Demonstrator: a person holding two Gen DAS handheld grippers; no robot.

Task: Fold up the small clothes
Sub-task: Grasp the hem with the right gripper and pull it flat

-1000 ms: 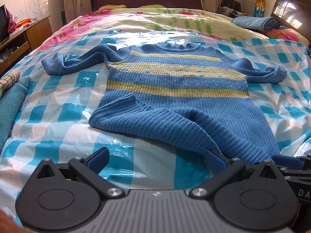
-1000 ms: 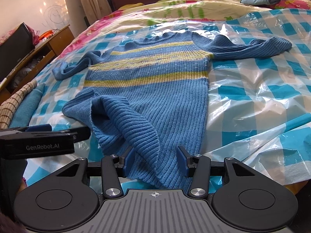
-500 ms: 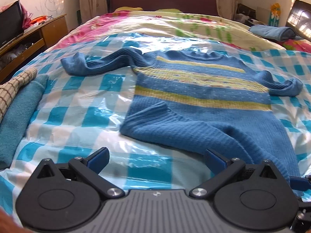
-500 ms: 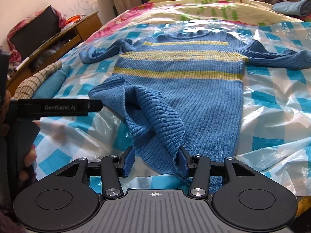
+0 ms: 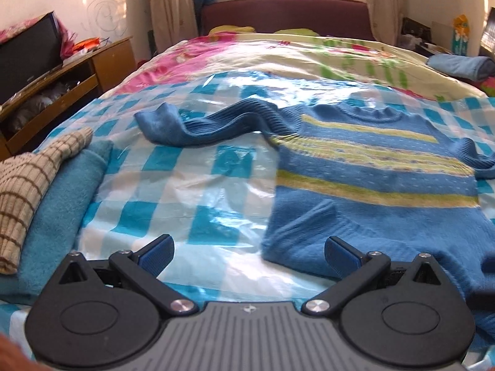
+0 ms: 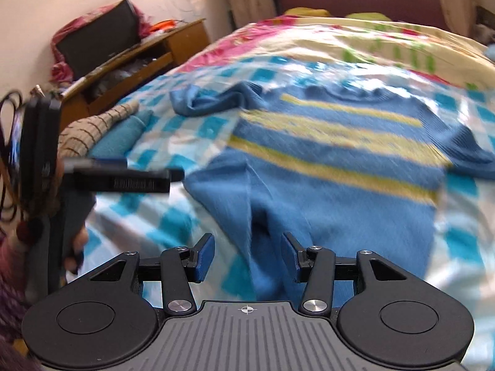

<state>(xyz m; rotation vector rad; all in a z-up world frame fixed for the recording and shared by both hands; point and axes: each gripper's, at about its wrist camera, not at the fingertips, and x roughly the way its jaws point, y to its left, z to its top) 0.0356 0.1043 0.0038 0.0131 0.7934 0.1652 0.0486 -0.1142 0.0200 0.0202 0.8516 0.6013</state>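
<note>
Knitwear lay across the bed: a blue sweater (image 5: 371,182) with yellow stripes, spread front-up on a checked plastic sheet (image 5: 198,191), collar far, hem near, its left sleeve (image 5: 213,120) stretched out toward the far left and the other sleeve bunched at the right edge. The left gripper (image 5: 247,255) hovered low over the sheet with jaws wide apart and empty, its right finger just over the near-left hem corner. The right gripper (image 6: 247,252) was also parted, the hem rising in a ridge between its fingers; the view was blurred, so whether the pads touched the knit could not be told, but they were not clamped on it. The left gripper (image 6: 123,179) showed at that view's left side. A folded teal towel (image 5: 65,204) with a checked cloth (image 5: 27,182) on top sat at the left. The ribbed knit looked soft, thick and limp, likely to sag and stretch when lifted from one point, and to slide easily on the glossy plastic. Best hold seemed the hem corners or the sleeve cuff, pinching both layers and carrying them low.
</note>
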